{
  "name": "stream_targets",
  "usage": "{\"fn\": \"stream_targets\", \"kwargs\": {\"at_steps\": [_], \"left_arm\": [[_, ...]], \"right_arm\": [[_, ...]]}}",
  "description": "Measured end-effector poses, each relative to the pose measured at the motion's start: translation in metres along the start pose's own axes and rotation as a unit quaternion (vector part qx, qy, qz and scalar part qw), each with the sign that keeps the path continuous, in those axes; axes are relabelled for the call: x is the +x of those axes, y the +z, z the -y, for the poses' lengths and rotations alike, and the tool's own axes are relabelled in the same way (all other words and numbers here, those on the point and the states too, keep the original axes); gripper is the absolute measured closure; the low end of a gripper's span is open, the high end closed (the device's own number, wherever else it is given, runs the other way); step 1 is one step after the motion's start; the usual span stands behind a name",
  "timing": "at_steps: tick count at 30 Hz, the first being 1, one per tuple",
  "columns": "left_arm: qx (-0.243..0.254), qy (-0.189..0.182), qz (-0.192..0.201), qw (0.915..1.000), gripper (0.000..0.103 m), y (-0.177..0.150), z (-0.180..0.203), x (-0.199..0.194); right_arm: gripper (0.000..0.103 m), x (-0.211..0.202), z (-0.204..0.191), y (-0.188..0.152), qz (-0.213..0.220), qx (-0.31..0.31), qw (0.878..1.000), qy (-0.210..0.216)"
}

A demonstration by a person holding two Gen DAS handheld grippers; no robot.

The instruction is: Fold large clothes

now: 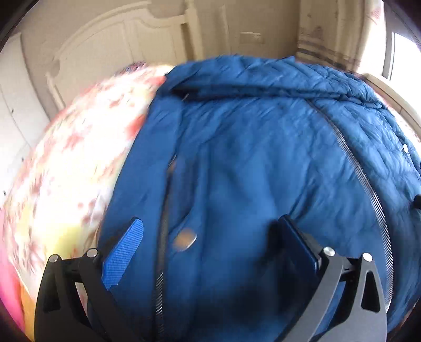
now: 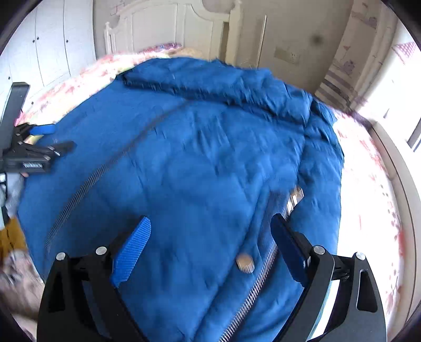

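A large blue padded jacket [image 2: 184,163] lies spread across a bed with a floral sheet [image 1: 65,163], its collar toward the white headboard [image 2: 163,23] and its metal zipper [image 2: 252,294] running down the front. Both the left gripper [image 1: 210,236] and right gripper [image 2: 210,236] hang above the jacket with jaws spread wide, nothing between them

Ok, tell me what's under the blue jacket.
The blue jacket lies spread on a bed with a floral sheet, which shows around its edges in both wrist views. Whatever lies directly beneath the jacket's middle is covered and cannot be seen.
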State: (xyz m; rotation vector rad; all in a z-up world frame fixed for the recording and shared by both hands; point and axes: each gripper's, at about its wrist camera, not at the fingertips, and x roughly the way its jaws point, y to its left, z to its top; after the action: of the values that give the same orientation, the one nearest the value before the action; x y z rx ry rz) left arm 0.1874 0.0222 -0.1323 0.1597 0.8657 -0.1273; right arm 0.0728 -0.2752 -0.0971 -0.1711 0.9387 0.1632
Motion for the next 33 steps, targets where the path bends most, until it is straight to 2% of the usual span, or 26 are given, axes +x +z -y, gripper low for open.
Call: {"fn": "stream_targets", "kwargs": {"at_steps": [1, 2, 5, 7, 10, 13, 14, 16, 20, 24, 27, 29, 33], "left_arm": [[-0.019, -0.019, 0.007, 0.9996, 0.002, -0.006, -0.011, -0.002], [-0.024, -0.018, 0.008, 0.9995, 0.002, -0.008, -0.015, -0.005], [-0.017, 0.008, 0.008, 0.9998, 0.003, -0.012, -0.012, -0.019], [-0.013, -0.01, 0.018, 0.9997, 0.003, -0.015, -0.005, -0.034], [0.027, -0.029, 0.046, 0.9982, 0.002, -0.023, 0.024, -0.057], [0.082, -0.028, 0.033, 0.9957, 0.002, -0.037, 0.056, -0.051], [0.085, -0.02, 0.026, 0.9958, 0.002, -0.042, 0.06, -0.043], [0.064, -0.034, 0.032, 0.9968, 0.002, -0.045, 0.056, -0.042], [0.064, -0.047, 0.027, 0.9965, 0.002, -0.045, 0.049, -0.044], [0.063, -0.047, 0.029, 0.9965, 0.002, -0.047, 0.046, -0.045], [0.062, -0.05, 0.031, 0.9964, 0.002, -0.048, 0.044, -0.044], [0.06, -0.052, 0.032, 0.9963, 0.002, -0.047, 0.046, -0.042], [0.059, -0.051, 0.028, 0.9966, 0.002, -0.047, 0.045, -0.043]], "right_arm": [[0.014, 0.0, 0.006, -0.004, 0.014, 0.018, 1.0, 0.014], [0.014, -0.001, 0.009, -0.009, 0.023, 0.031, 0.999, 0.021], [0.014, -0.01, 0.0, -0.008, 0.017, 0.024, 0.999, -0.012], [0.014, -0.025, -0.013, -0.007, 0.039, 0.01, 0.999, -0.022], [0.014, -0.041, -0.04, -0.012, 0.075, -0.026, 0.997, 0.018], [0.014, -0.02, -0.064, -0.024, 0.049, -0.068, 0.996, 0.015], [0.014, -0.019, -0.06, -0.027, 0.061, -0.048, 0.997, 0.027], [0.012, -0.017, -0.052, -0.027, 0.056, -0.026, 0.997, 0.051], [0.012, -0.028, -0.05, -0.03, 0.049, -0.048, 0.997, 0.033], [0.013, -0.046, -0.027, -0.04, 0.057, -0.025, 0.998, 0.001], [0.012, -0.038, -0.004, -0.057, 0.038, 0.004, 0.999, 0.008], [0.012, -0.038, 0.007, -0.07, 0.059, 0.028, 0.997, 0.033], [0.012, -0.045, 0.002, -0.067, 0.047, 0.022, 0.999, 0.015]]}}
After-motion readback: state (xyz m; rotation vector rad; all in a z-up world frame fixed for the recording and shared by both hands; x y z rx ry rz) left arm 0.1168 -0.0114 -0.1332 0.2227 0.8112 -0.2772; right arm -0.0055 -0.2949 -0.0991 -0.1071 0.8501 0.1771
